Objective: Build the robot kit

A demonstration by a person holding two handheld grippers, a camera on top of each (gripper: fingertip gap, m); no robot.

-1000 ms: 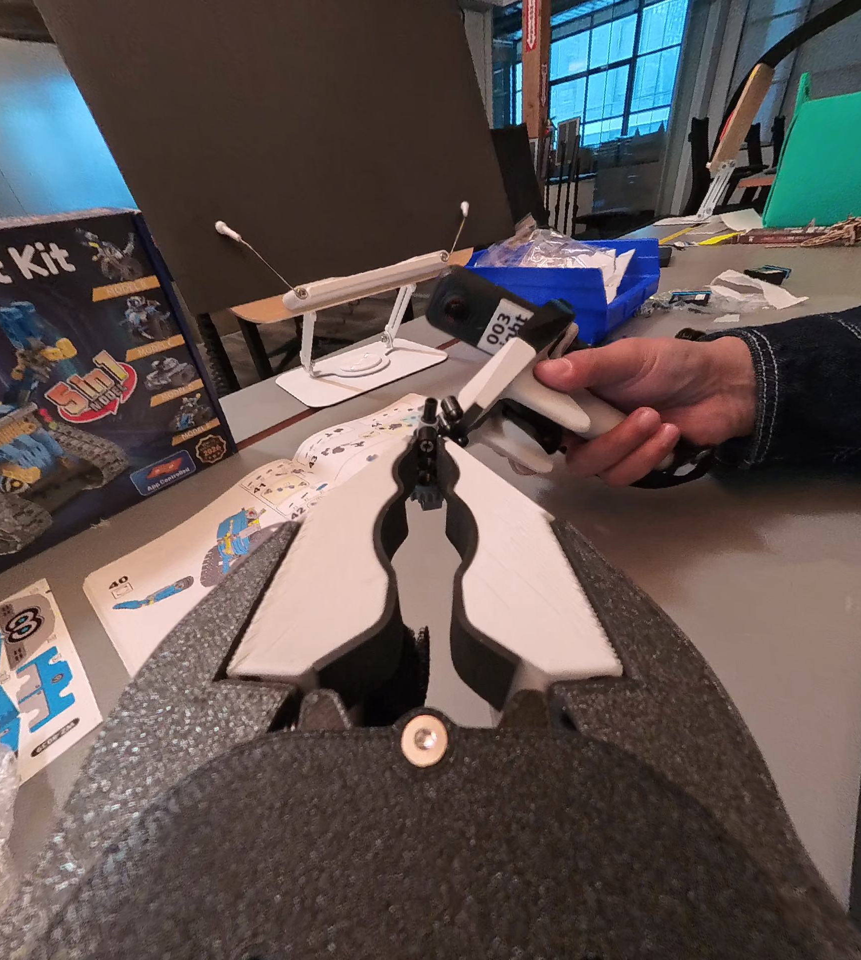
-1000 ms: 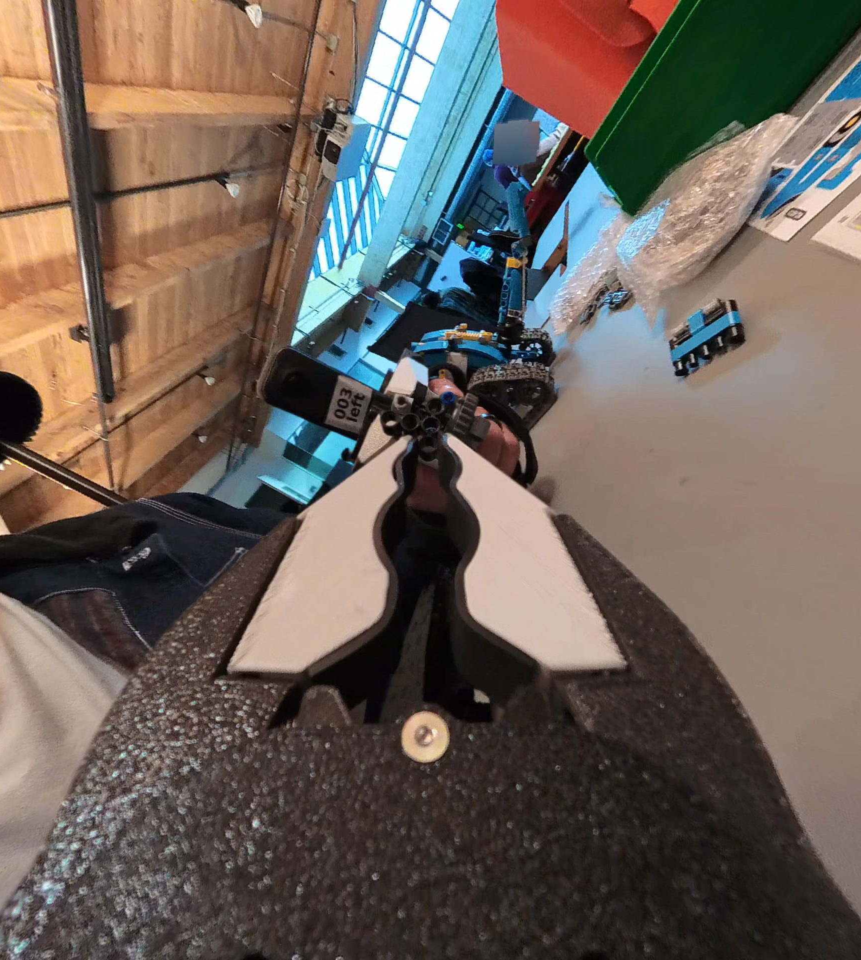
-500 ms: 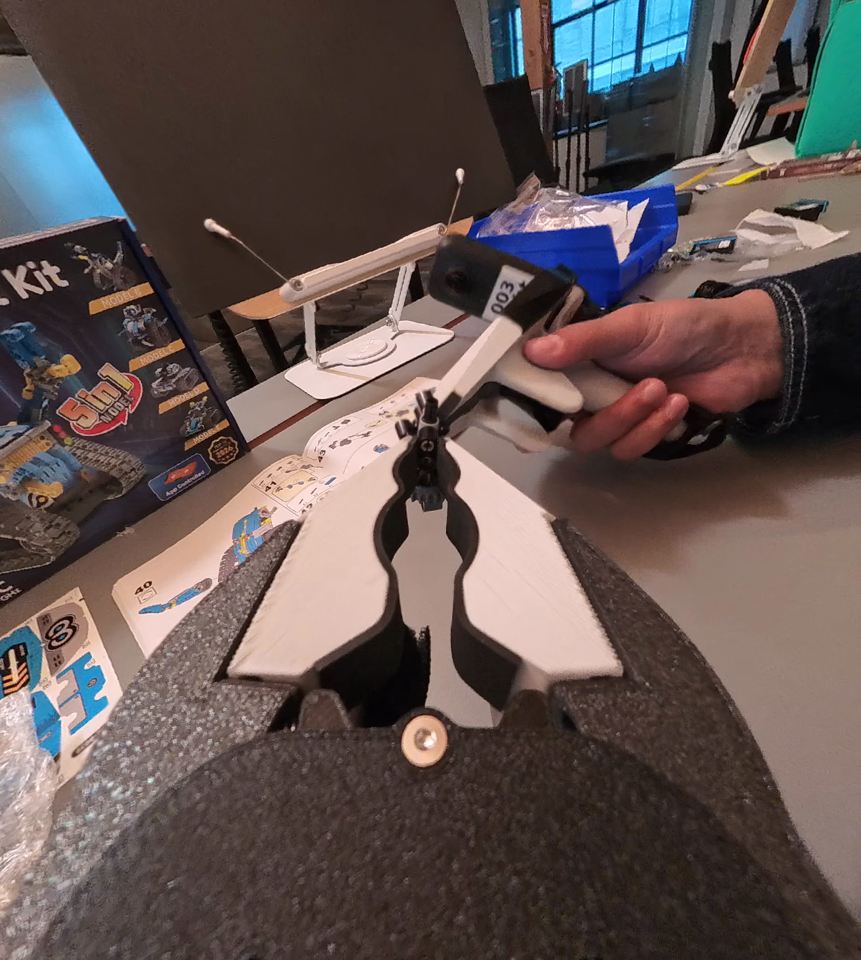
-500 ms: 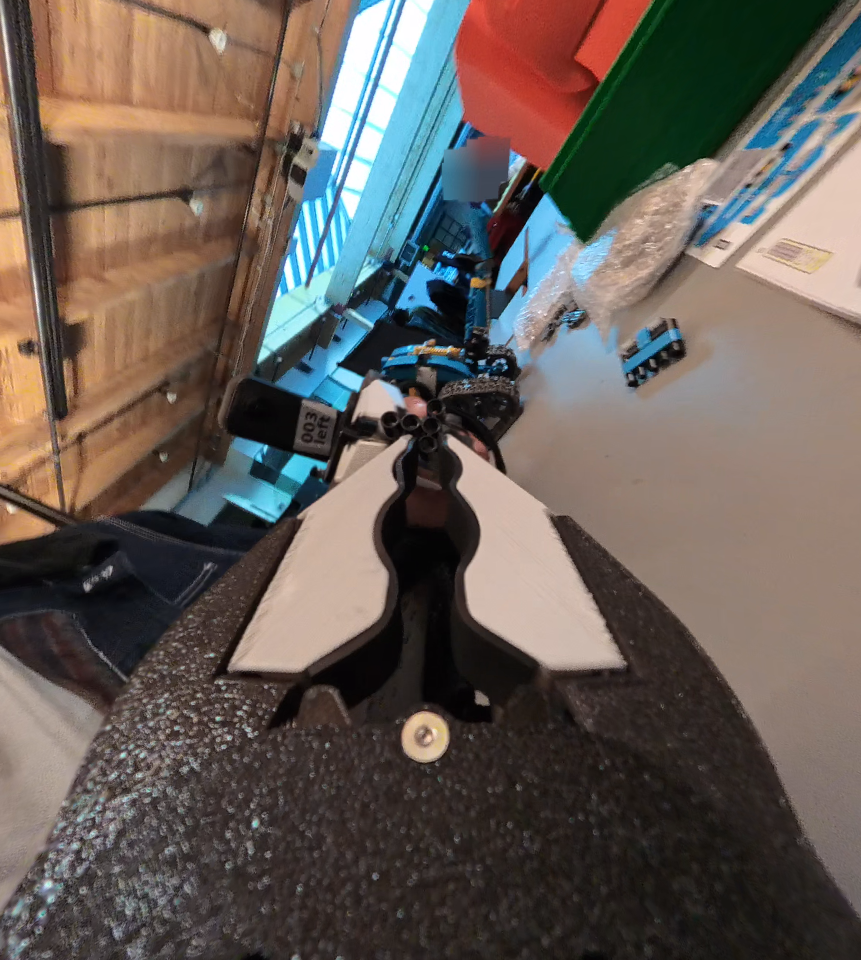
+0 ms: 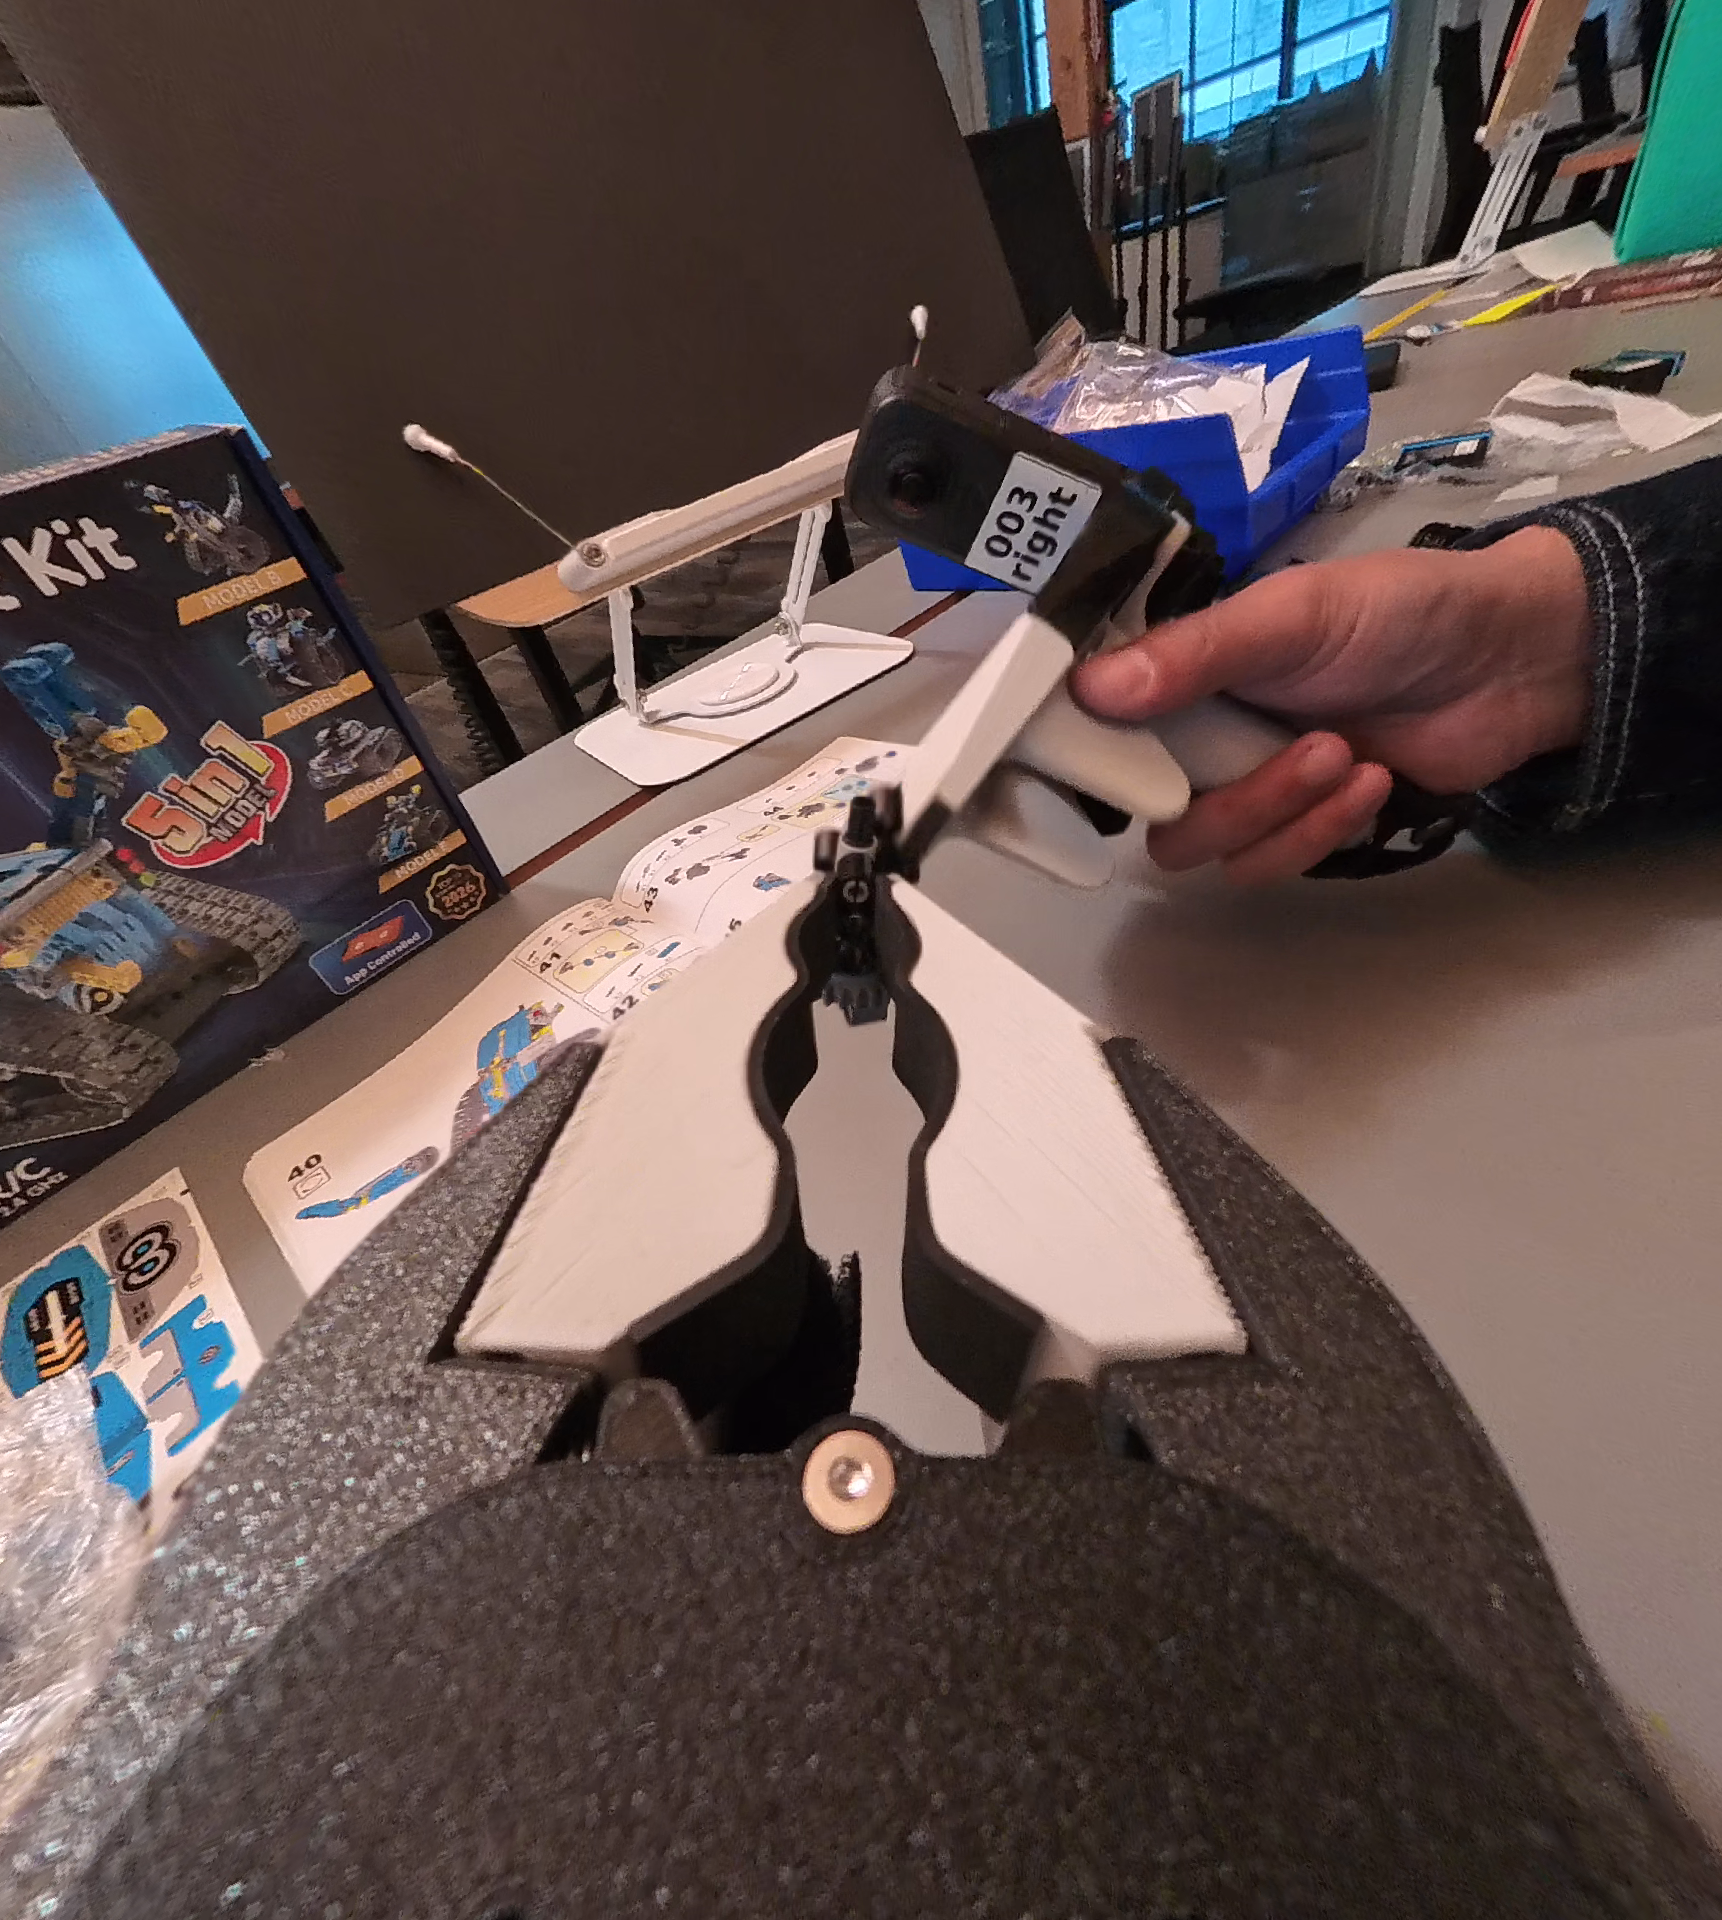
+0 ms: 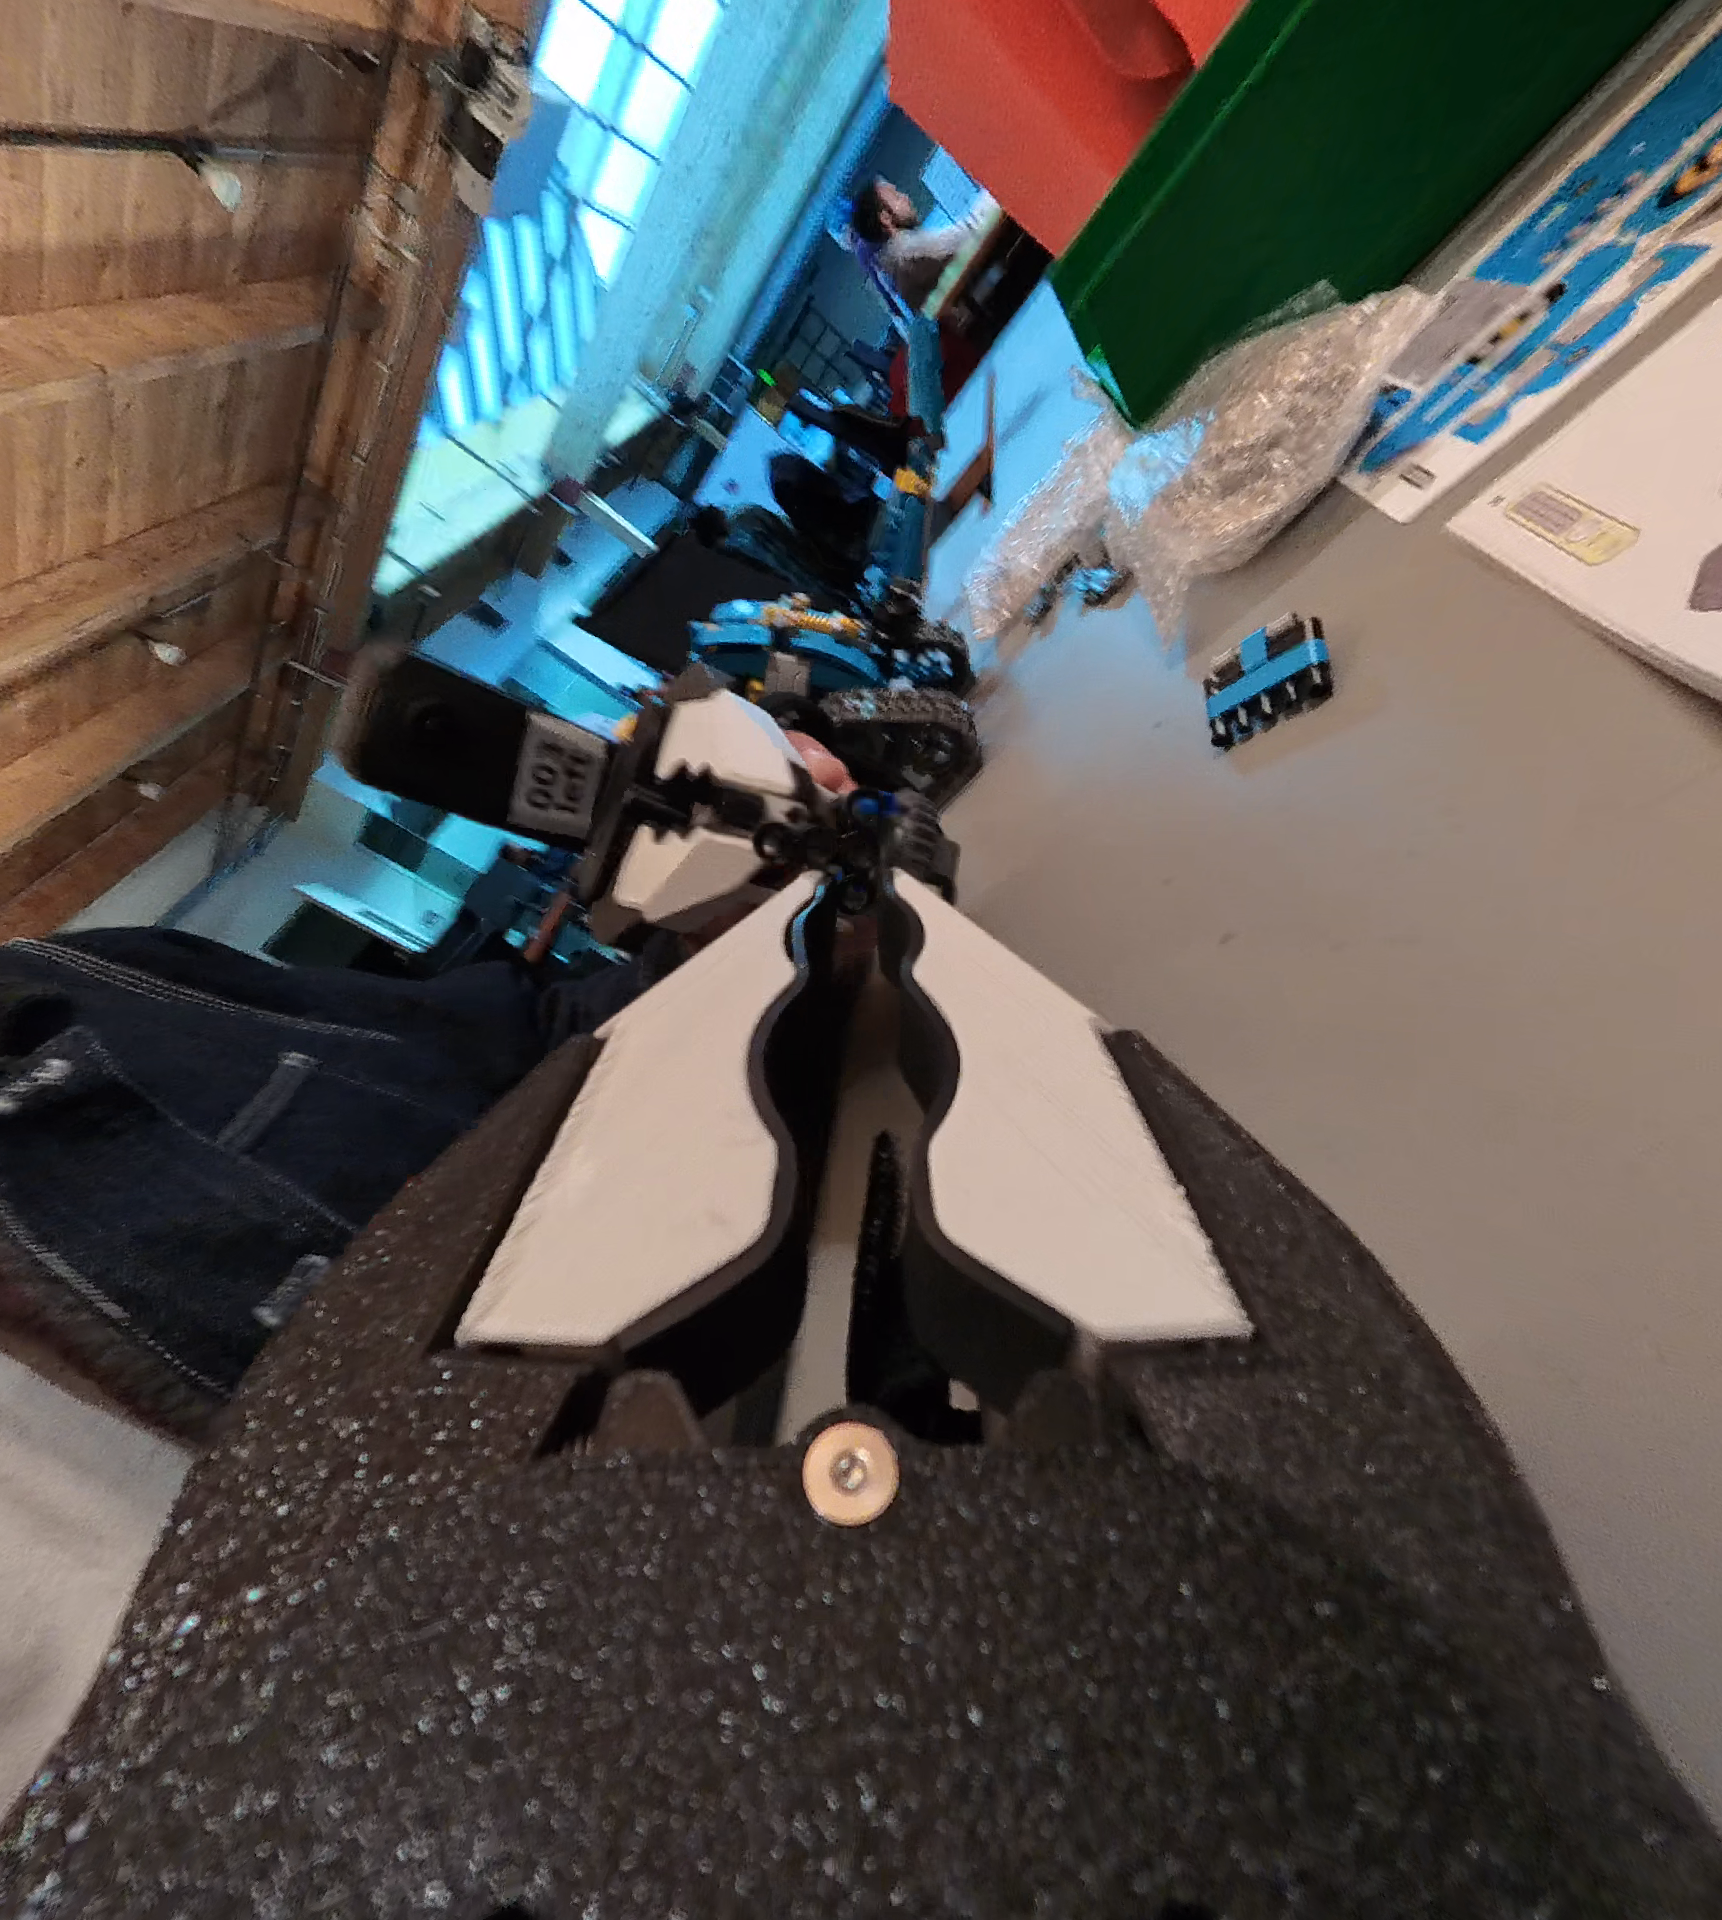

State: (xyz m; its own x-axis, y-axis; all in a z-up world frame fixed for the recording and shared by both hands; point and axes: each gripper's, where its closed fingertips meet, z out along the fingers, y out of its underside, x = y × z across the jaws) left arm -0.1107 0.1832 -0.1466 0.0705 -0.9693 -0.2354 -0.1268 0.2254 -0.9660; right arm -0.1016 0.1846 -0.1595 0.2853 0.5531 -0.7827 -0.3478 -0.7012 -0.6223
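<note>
Left of the open instruction booklet [image 5: 628, 935] stands the kit box [image 5: 140, 790]. Above the booklet, the left hand-held gripper [image 5: 852, 914] pinches a small black brick assembly [image 5: 852, 904]; the right hand-held gripper [image 6: 852, 888] clamps its other end. Only the right wrist view shows the tracked model [image 6: 836, 665] and a loose blue piece [image 6: 1267, 681] on the bench [image 6: 1408, 1039].

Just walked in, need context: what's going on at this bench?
A person holds a gripper in each hand above a grey table. The left gripper is shut on a small black toy-brick part; the right gripper pinches its other end. An open instruction booklet and the kit box lie beside them.
</note>
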